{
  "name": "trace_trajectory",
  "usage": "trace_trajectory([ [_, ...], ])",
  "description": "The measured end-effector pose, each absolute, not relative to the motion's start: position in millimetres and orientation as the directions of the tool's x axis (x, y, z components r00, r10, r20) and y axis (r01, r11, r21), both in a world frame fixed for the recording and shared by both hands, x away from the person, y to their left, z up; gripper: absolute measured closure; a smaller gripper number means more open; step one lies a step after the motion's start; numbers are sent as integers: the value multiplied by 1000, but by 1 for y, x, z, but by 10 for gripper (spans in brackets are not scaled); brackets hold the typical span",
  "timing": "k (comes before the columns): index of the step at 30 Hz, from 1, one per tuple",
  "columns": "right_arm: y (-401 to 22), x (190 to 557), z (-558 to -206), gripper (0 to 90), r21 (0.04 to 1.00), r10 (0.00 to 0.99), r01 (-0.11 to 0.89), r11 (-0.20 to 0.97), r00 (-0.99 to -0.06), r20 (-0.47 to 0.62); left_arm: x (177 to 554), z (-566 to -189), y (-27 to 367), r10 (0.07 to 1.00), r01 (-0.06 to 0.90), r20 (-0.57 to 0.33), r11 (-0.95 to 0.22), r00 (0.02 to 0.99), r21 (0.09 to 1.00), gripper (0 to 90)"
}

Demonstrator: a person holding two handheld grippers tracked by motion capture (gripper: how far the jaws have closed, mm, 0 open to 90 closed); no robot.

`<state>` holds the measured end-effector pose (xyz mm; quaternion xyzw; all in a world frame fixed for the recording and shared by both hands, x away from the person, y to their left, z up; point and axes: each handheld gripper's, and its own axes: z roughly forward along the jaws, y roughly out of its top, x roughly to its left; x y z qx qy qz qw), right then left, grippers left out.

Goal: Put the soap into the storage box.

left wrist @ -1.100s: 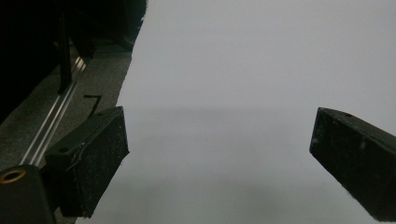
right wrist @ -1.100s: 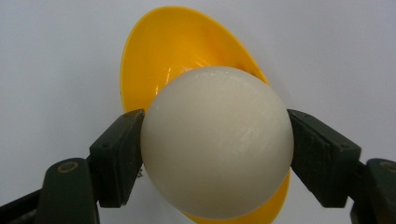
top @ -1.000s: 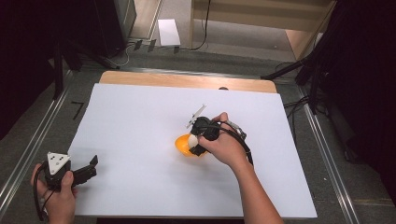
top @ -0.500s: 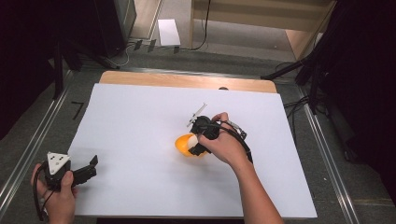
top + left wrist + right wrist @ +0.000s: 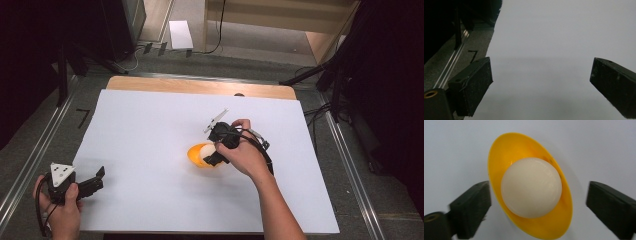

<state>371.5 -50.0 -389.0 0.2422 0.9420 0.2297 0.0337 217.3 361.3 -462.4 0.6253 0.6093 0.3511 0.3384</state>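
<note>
The counter (image 5: 150,130) is covered by one white sheet; a strip of bare wood shows along its far edge. Metal rails run along both sides of the counter, on a grey floor (image 5: 30,150). Beyond the far edge of the counter the room is dark, with one white paper (image 5: 180,34) lying on the floor and black cables near it.

Item count: one yellow bowl (image 5: 196,156), one white ball (image 5: 206,149), two grippers.

The yellow bowl stands on the white sheet, just right of the middle of the counter. The white ball (image 5: 531,187) rests inside the yellow bowl (image 5: 499,155), touching its inner wall. In the right gripper view the bowl rim appears as an oval whose long axis runs from upper left to lower right; the opening faces up toward the camera.

The right gripper (image 5: 216,152) hangs directly over the yellow bowl. Its fingers (image 5: 471,205) have just been opening and now stand wide, one on each side of the bowl, clear of the ball and of the rim. The ball lies between them but is not gripped.

The left gripper (image 5: 92,182) is held at the near left corner of the counter, well apart from the yellow bowl. Its fingers (image 5: 474,82) stand wide, with bare white sheet between them.
</note>
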Motion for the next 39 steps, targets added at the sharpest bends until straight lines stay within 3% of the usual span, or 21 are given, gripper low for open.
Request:
trace_trajectory([
  [2,-53,371,-389,0,456,482,450,768,-875,52,217,-462,361,999,522,32,-31,7,852,44],
  [39,-141,348,-411,0,567,631,556,608,-772,81,217,-463,360,999,521,31,-31,9,853,44],
])
